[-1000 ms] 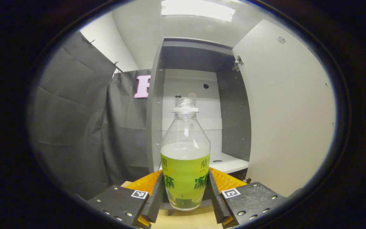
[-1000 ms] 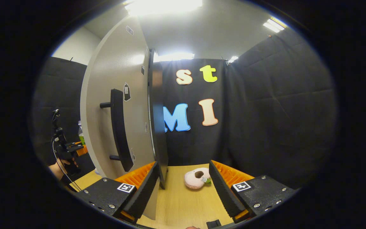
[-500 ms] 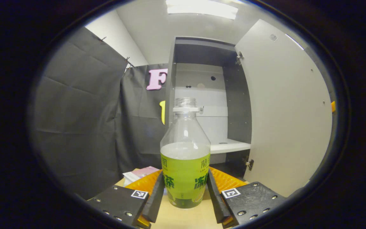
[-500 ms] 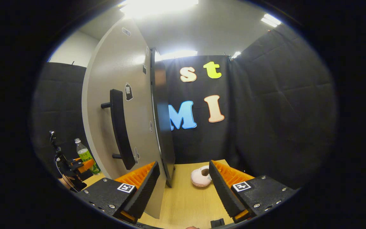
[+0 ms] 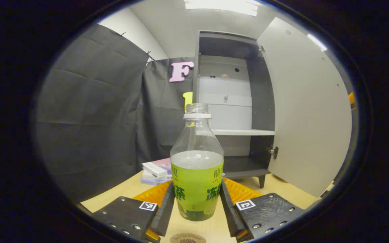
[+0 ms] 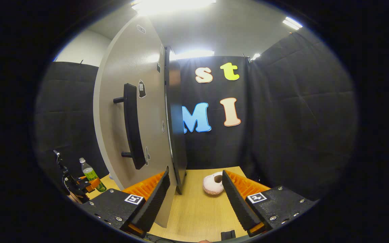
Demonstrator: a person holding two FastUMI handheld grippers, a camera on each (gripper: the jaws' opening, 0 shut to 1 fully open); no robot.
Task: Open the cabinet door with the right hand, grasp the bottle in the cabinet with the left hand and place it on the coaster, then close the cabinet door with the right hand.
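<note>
My left gripper (image 5: 197,216) clamps the bottle (image 5: 197,168) upright just above the table, the coaster (image 5: 187,238) below it; the cabinet (image 5: 235,101) has receded since before. My right gripper (image 6: 194,199) gapes wide and empty beside the door (image 6: 130,101) and its handle (image 6: 132,131).

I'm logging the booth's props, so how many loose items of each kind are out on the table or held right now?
Bottle, held in the left gripper: 1
Coaster: 1
Doughnut-shaped toy: 1
Stack of small boxes: 1 stack; the number of boxes is unclear
Total: 4
</note>
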